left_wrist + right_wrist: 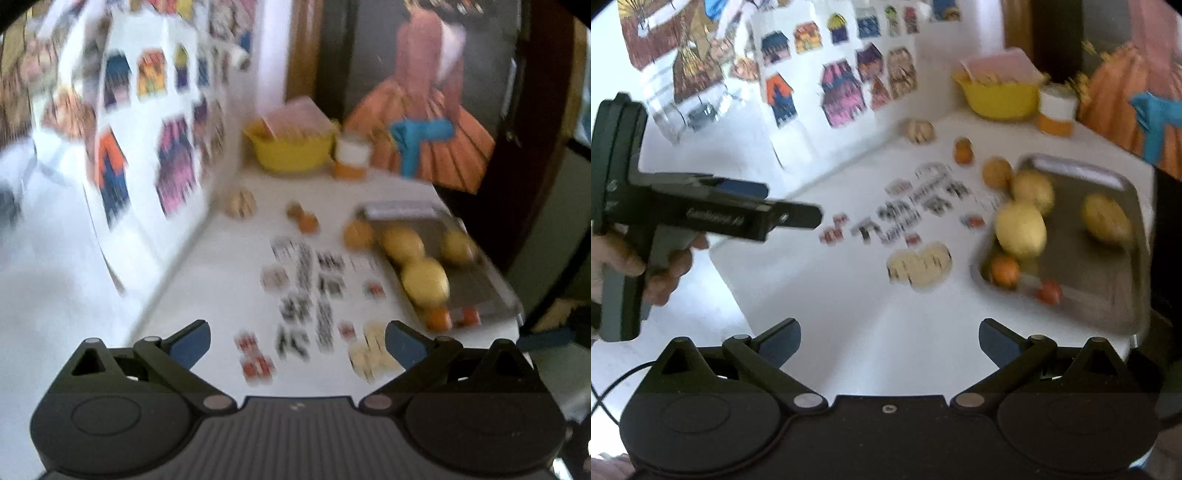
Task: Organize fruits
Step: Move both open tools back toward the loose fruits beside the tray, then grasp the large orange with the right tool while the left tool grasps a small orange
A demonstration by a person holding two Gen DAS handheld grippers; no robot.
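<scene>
White table fills the scene. On its right side sits the metal tray, carrying three yellow fruits and two small orange ones at its near edge. Two more oranges lie loose just left of the tray's far corner. Left gripper spread wide, empty; right gripper likewise, gaping over bare table.

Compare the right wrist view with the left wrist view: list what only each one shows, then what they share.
Only the right wrist view shows the left gripper from the side, held by a hand. Only the left wrist view shows the framed picture of an orange dress nearly whole. Both show the metal tray holding yellow fruits, small orange fruits on the table, and the yellow bowl.
</scene>
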